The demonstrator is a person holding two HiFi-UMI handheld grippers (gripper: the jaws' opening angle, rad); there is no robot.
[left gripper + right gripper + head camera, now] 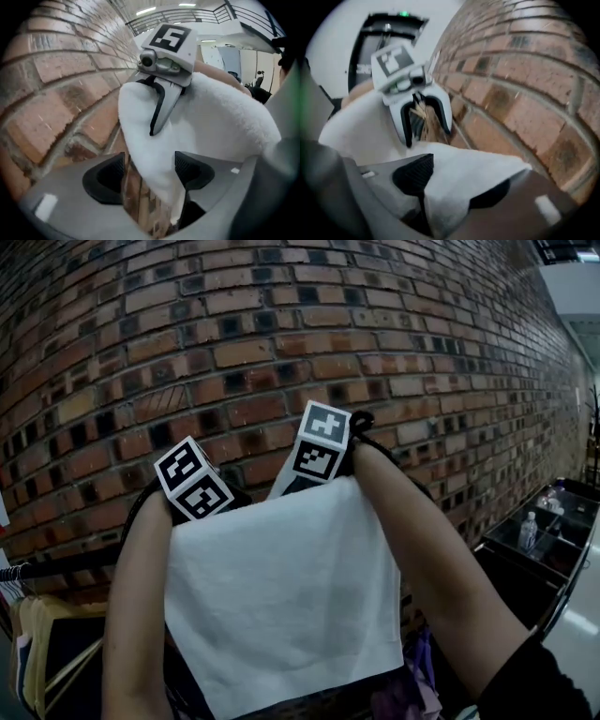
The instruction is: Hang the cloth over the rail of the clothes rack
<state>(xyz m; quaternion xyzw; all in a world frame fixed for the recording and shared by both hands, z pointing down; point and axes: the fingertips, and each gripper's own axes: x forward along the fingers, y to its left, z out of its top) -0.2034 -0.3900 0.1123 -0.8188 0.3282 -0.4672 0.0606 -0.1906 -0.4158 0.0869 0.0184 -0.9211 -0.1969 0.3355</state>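
Release step: the white cloth [281, 596] hangs, seemingly over the rack rail [56, 568], its top edge loose between the spread jaws of my left gripper [150, 171] and right gripper [454, 183]. Next I'd back both out without snagging it.

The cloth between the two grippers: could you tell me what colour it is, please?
Plain white, no pattern. The white fabric cloth shows best in the head view.

Bricks, a bottle and some clothes
A big brick wall [281, 324] stands right in front of my fingers [105, 180]. Far off to their right a small bottle [528, 531] sits in a black tray [562, 549]. Below them, to the left, clothes [42, 648] hang.
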